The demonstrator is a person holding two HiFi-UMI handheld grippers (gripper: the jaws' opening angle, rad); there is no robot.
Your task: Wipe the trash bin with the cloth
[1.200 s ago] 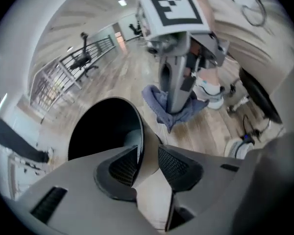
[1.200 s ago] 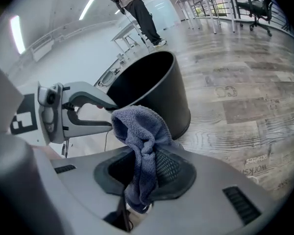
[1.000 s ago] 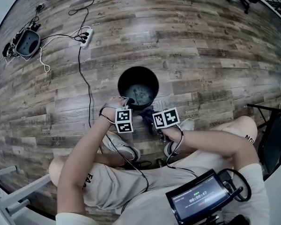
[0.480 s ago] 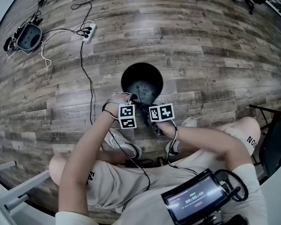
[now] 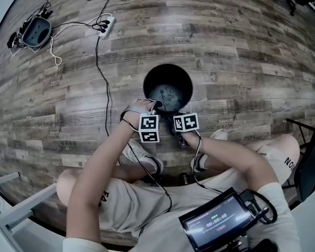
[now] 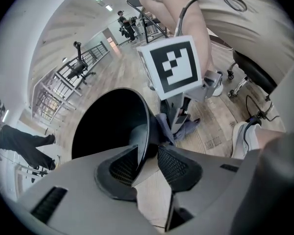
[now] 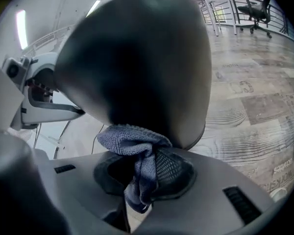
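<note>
Trash bin [image 5: 147, 85]: black, round, on wood floor [image 5: 241, 46], mouth up toward head cam. Sits straight ahead of both sets of fingers, near side of rim closest to them. Slight tilt: can't tell.
Bin axis: roughly upright. Outer wall [image 7: 137, 58] rises up and away from R fingertips and fills most of the R gripper view.
Key relation: cloth wad touches near outer wall, just ahead of R fingertips, no gap seen. Next stroke prob. runs along or round that wall (judgement).
Nearer hand: both at bin. L on rim, R on wall just to the right of L.
L gripper [image 6: 148, 153]: fingers closed on near rim, one pad inside bin, other outside, rim edge pinched btwn. Role, est.: steadying the bin.
R gripper [image 7: 144, 168]: fingers shut tight on cloth [image 7: 134, 143].
Cloth: blue-grey, knit texture. Wad bulges past R tips, tail hangs back btwn pads.
Cloth from L side [image 6: 164, 127]: just right of L fingers, outside bin, below R gripper's marker cube [image 6: 174, 67].
Step in hand (est.): exterior wipe, near side.
Coverage so far: can't tell from these views.
Risk (est.): light bin may skid or tip if R pushes harder than L's rim hold resists. Cloth could drag out of R pads on a long stroke.
</note>
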